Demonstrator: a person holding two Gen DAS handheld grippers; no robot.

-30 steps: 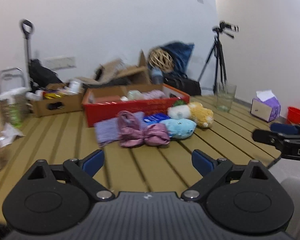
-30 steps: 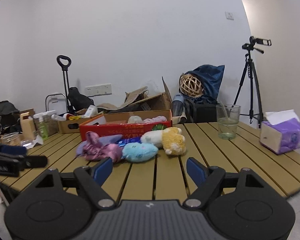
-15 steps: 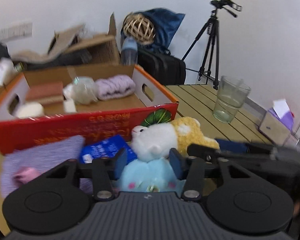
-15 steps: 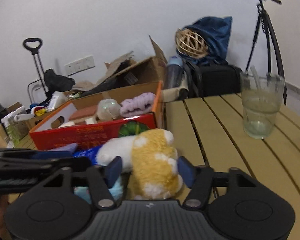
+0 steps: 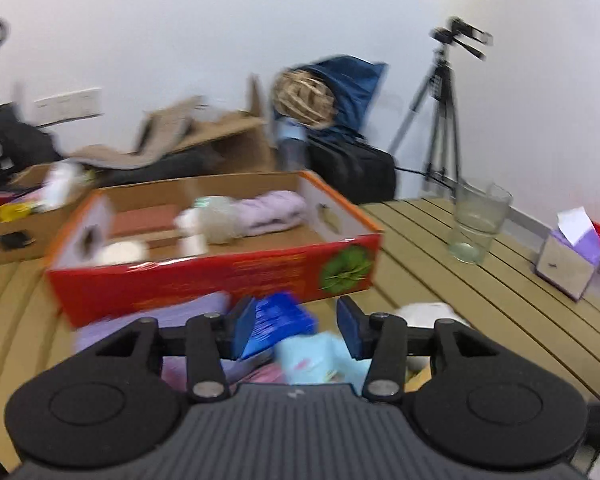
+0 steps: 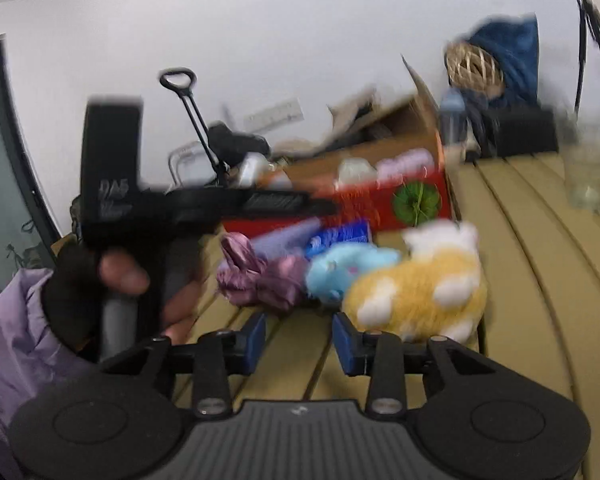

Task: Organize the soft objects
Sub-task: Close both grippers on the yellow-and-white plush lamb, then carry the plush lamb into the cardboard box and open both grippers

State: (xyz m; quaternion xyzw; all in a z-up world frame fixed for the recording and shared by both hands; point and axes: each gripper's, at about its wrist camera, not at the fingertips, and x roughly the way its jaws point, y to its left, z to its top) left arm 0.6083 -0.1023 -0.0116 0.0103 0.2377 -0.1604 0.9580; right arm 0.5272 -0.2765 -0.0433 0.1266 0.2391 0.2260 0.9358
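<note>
A light blue plush lies on the slatted table in front of a red cardboard box. My left gripper is part open just above the blue plush and holds nothing. A yellow and white plush lies to the right of the blue one. My right gripper is part open and empty, a little short of the plushes. A pink satin cloth, a purple cloth and a blue packet lie beside them. The box holds a lilac soft roll.
A drinking glass and a purple tissue box stand on the right of the table. A brown box of clutter sits at the left. A tripod and bags stand behind the table.
Both grippers have pulled back and up from the plushes. The left one no longer straddles the blue plush, and the right one has swung left, off the yellow plush. Both views are blurred by motion.
</note>
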